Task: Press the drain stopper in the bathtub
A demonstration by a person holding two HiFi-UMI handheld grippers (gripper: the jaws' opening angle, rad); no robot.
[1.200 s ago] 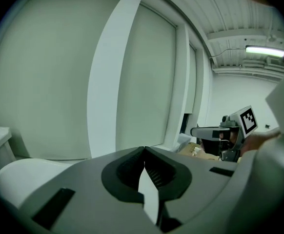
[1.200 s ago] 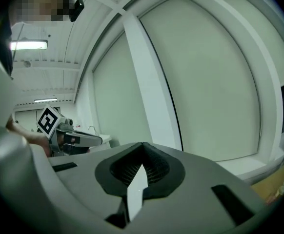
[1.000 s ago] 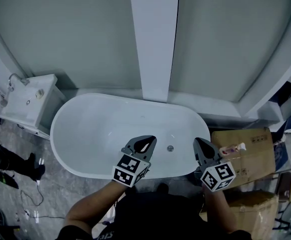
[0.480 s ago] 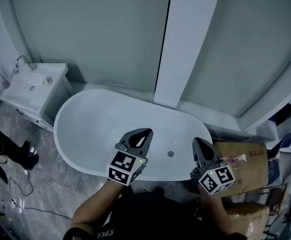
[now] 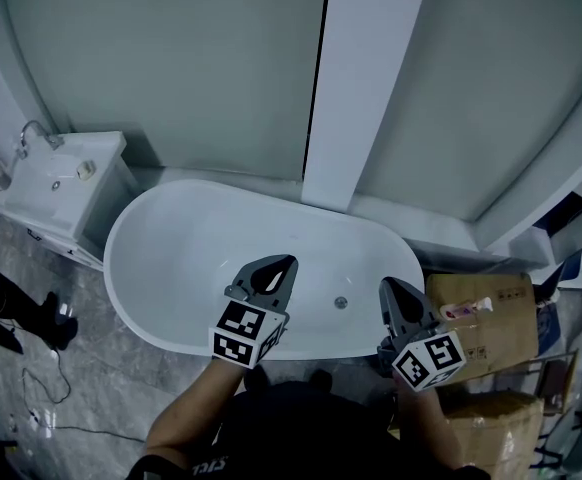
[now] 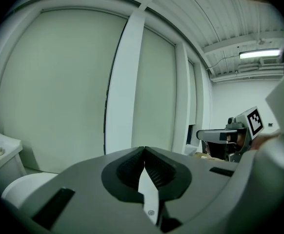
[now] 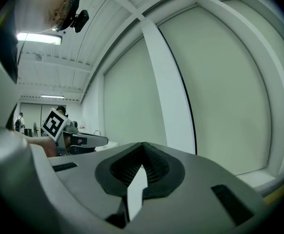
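Grey plastic lay nearest: the left gripper (image 5: 285, 264) and the right gripper (image 5: 385, 284) were held side by side at the near rim of the white bathtub (image 5: 186, 236), both pointing away from the person. Each gripper's own view showed its jaws clenched tip to tip with nothing between them, the left (image 6: 143, 149) and the right (image 7: 142, 145) alike aimed level at the wall. Past the tips, the drain stopper (image 5: 340, 302) sat on the tub floor between the two grippers in the head view, nearer the right one and apart from both. Right of the tub stood a cardboard box (image 5: 501, 333) with a small bottle (image 5: 466, 309) lying on top. A white vanity (image 5: 59, 186) stood at the tub's left end. Farthest, a white pillar (image 5: 366, 78) rose behind the tub between grey-green wall panels (image 5: 171, 68).
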